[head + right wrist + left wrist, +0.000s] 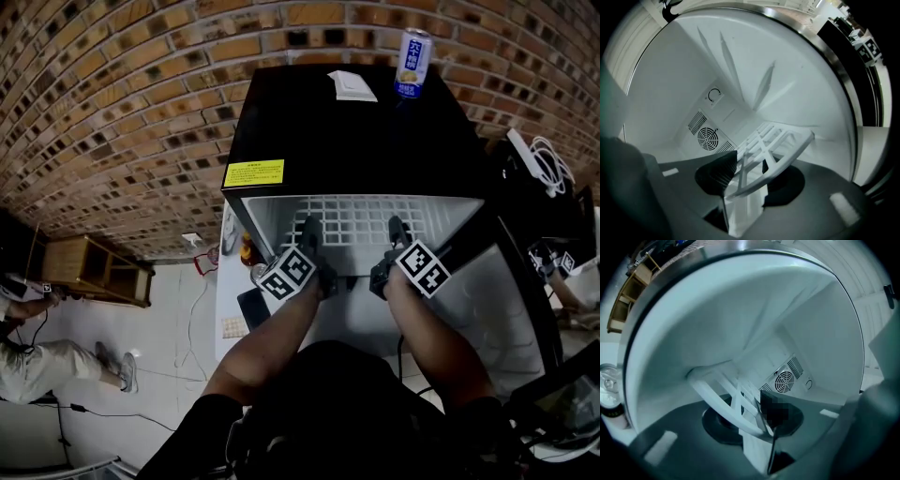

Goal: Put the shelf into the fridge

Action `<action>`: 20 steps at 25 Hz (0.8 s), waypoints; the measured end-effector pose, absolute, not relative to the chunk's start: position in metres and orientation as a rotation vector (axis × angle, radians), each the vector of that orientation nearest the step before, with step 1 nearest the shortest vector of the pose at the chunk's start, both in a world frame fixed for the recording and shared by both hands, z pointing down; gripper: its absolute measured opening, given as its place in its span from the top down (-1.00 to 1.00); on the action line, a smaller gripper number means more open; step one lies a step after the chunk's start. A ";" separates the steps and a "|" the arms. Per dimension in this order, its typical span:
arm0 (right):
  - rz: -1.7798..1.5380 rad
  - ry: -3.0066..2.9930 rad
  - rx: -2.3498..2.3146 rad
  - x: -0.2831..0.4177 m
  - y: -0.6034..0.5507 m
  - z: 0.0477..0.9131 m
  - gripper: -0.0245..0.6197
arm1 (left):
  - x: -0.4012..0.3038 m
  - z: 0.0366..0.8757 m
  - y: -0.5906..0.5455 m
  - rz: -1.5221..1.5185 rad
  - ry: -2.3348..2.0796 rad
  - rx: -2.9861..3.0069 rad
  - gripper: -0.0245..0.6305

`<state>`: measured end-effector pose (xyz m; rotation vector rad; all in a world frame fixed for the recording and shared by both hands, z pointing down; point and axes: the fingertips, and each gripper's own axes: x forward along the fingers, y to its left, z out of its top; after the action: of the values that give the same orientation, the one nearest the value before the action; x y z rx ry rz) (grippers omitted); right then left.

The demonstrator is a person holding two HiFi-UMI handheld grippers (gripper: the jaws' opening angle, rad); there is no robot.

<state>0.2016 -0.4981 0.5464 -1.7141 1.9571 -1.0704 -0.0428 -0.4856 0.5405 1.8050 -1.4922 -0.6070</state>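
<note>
Clamping the near rail of the white grid shelf (pixel 361 217) toward its 7 o'clock end, the left claw (pixel 310 231) is closed on the plastic. Its own view shows the rail running between the pads. The shelf sits partly inside the open fridge (pixel 356 131), roughly flat, with its far edge pointing at the fan grille (pixel 783 379) on the back wall. At the rail's 5 o'clock end, the right claw (pixel 397 231) is likewise closed on it. Two spread grips probably keep the wide panel from twisting, so both side edges can meet the wall ledges together. A can (pixel 412 63) stands on the fridge top at 1 o'clock, clear of the work.
</note>
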 end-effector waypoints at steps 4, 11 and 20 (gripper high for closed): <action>-1.100 1.958 -1.709 0.198 -0.502 0.548 0.36 | -0.043 0.541 -0.490 -0.623 -1.513 1.805 0.61; -1.074 1.975 -1.707 0.200 -0.504 0.546 0.36 | -0.047 0.540 -0.491 -0.615 -1.545 1.804 0.60; -1.108 1.981 -1.691 0.197 -0.501 0.547 0.36 | -0.044 0.537 -0.485 -0.543 -1.490 1.862 0.48</action>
<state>0.1972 -0.5013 0.5465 -1.6912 1.9805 -1.1085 -0.0436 -0.4852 0.5370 1.8624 -1.4896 -0.5428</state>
